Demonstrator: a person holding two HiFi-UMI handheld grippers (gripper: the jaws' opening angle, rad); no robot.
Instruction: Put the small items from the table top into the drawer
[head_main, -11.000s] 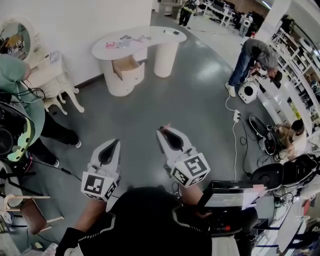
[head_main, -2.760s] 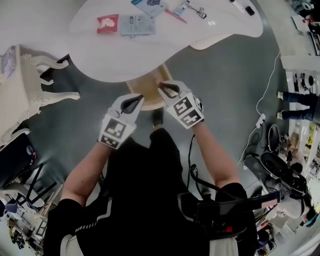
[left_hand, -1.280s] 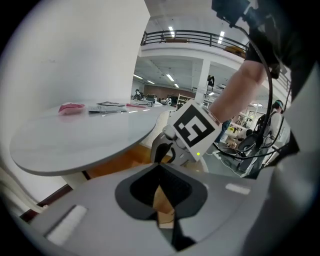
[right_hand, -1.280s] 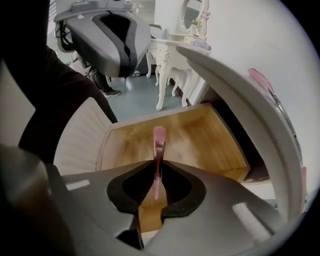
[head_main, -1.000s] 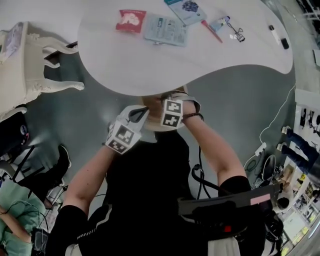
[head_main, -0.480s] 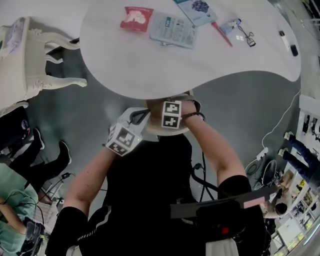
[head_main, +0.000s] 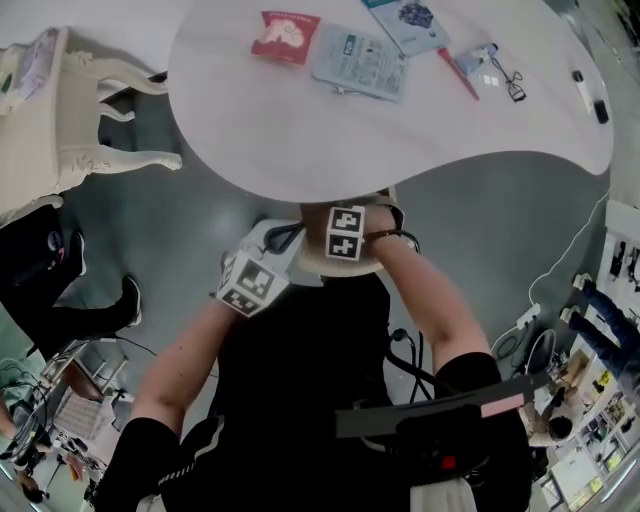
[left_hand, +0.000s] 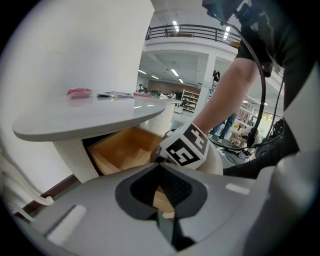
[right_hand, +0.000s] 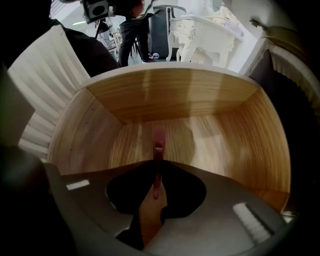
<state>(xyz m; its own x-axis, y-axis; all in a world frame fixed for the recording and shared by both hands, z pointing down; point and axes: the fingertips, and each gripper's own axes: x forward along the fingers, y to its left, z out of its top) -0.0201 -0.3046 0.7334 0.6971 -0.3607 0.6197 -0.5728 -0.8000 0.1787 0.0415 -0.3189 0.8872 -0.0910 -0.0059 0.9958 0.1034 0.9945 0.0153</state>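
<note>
My right gripper (right_hand: 158, 167) points down into the open wooden drawer (right_hand: 170, 95) and is shut on a thin pinkish-red item (right_hand: 158, 142) that hangs above the drawer floor. In the head view its marker cube (head_main: 346, 232) covers the jaws, just under the white table's edge (head_main: 300, 185). My left gripper (left_hand: 160, 172) is shut and empty, held in front of the drawer (left_hand: 120, 150); it also shows beside the right one (head_main: 285, 238). Lying on the table top are a red packet (head_main: 285, 35), a sachet (head_main: 362, 62), a red pen (head_main: 458, 72) and a small tube (head_main: 478, 56).
A second printed packet (head_main: 410, 18), an eyelash curler (head_main: 512, 86) and two dark sticks (head_main: 597, 105) lie further along the table. A white carved chair (head_main: 60, 110) stands left. A person's legs (head_main: 70, 280) are at the left; a cable (head_main: 545, 290) runs over the floor right.
The right gripper has sunk a little deeper into the drawer with the thin item still in it. The left gripper has stayed nearly in place.
</note>
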